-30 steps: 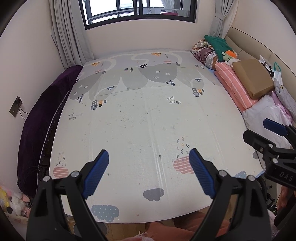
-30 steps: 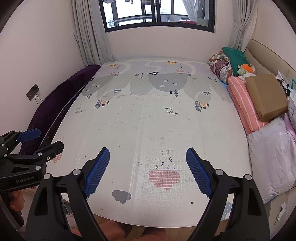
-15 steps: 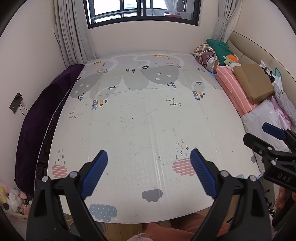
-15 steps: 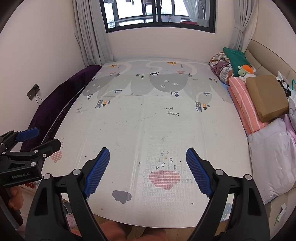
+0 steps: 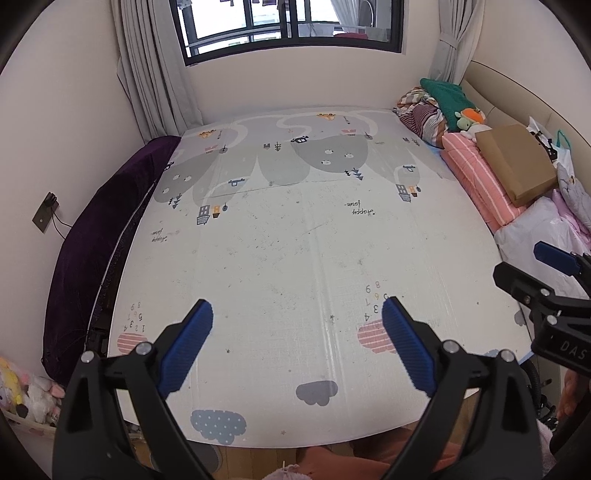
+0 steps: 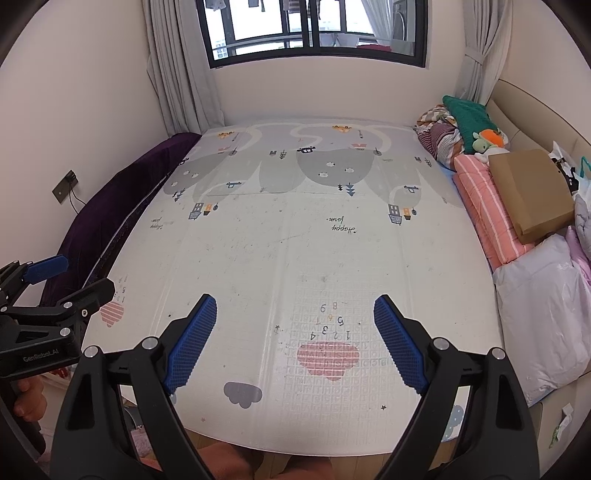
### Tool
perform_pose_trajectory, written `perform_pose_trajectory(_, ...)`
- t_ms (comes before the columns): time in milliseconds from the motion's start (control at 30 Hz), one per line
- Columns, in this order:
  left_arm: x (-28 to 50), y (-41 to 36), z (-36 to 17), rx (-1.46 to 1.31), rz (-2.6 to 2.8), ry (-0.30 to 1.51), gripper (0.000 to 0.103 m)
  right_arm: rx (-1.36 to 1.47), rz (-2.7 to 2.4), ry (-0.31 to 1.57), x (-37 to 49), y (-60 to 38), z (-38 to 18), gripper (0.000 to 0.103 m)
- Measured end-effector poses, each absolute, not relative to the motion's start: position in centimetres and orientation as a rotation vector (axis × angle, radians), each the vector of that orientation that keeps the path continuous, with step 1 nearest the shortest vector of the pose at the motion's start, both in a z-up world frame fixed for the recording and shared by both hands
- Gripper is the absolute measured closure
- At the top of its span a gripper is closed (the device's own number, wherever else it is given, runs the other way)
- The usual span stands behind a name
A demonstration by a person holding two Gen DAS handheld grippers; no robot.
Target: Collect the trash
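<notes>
Both grippers are up side by side over the near edge of the bed, pointing across it toward the window point(image 5: 291, 29). The left gripper point(image 5: 297, 345) has its blue fingers point(image 5: 184, 349) spread wide with nothing between them, tips hanging over the near part of the play mat point(image 5: 295, 240). Same story on the right gripper point(image 6: 295, 341): fingers point(image 6: 192, 343) wide apart, empty, level with its partner. From the right wrist view the left gripper shows at the left border, a bare hand point(image 6: 27, 400) wrapped under its handle.

Trash? None can be picked out on the mat, only small dark specks and scuffs. A small scrap of paper point(image 6: 561, 424) sits low at the right, below the bed's near right corner; what it is cannot be told.

Now the edges. The mat's near edge curves just under the fingers, with wooden floor point(image 5: 258, 456) below it. On the left a dark purple blanket point(image 5: 99, 236) runs along the mat's side, against the wall. On the right the side is crowded: a pink striped cushion point(image 6: 484, 214), a brown cardboard box point(image 6: 532, 192) lying on it, a white plastic bag point(image 6: 543, 310) nearer, and a heap of bedding point(image 6: 443, 133) with a green cloth in the far corner. The mat's middle is wide open ahead of both grippers.
</notes>
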State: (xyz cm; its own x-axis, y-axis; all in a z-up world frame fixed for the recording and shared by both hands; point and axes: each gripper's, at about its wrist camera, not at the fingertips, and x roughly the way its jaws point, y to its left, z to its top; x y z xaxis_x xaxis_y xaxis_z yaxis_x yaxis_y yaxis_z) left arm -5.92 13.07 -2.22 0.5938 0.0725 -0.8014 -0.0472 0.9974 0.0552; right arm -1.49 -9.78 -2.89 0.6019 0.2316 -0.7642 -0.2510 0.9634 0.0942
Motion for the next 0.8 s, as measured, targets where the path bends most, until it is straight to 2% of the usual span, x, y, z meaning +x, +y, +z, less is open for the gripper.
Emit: perform_pose_trajectory(800, -6.69, 12.32, -1.94, 0.018, 0.019, 0.927, 0.010, -0.019, 0.274, 0.877, -1.93, -10.59, -2.82, 0.019)
